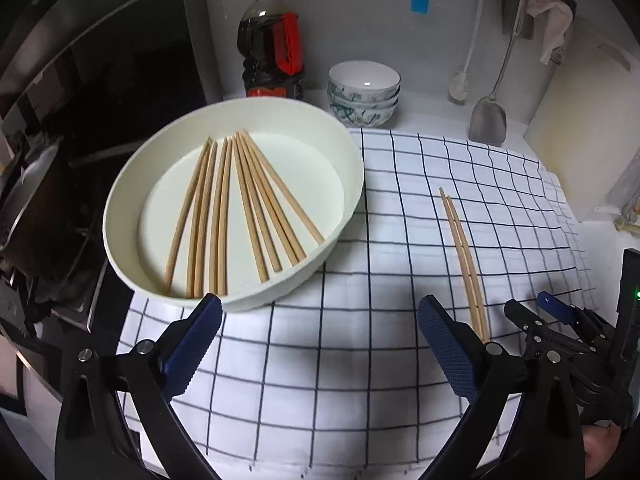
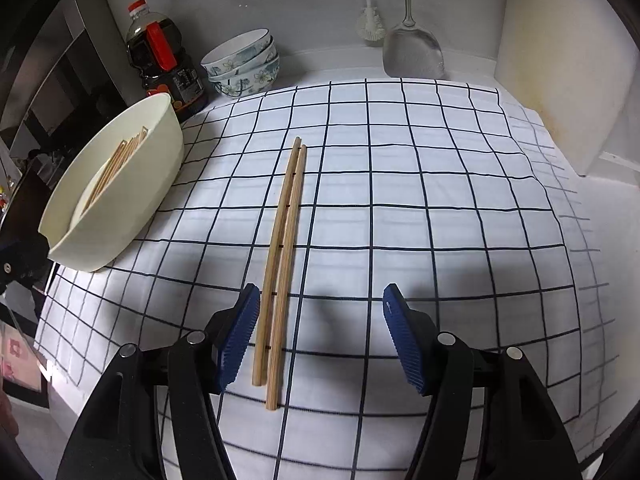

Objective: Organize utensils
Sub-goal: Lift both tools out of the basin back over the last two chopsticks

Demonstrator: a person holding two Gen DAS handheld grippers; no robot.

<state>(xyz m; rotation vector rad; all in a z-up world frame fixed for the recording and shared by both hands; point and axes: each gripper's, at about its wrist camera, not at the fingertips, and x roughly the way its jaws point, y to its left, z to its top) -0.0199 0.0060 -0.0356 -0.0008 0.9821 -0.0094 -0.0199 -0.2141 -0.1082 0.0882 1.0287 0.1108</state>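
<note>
A cream round basin [image 1: 356, 168] sits at the left of the checked cloth and holds several wooden chopsticks [image 1: 240, 208]; it also shows in the right wrist view [image 2: 132, 200]. A pair of chopsticks [image 2: 282, 256] lies side by side on the cloth, also seen in the left wrist view [image 1: 464, 256]. My right gripper [image 2: 316, 332] is open, low over the near ends of this pair, which lie beside its left finger. My left gripper [image 1: 320, 328] is open and empty, just in front of the basin.
A white cloth with dark grid lines [image 2: 440, 240] covers the counter. At the back stand a soy sauce bottle [image 1: 272, 48], stacked patterned bowls [image 1: 364, 92], a hanging metal spatula [image 1: 488, 116] and a brush [image 1: 460, 84]. A cutting board [image 2: 560, 60] leans at the right.
</note>
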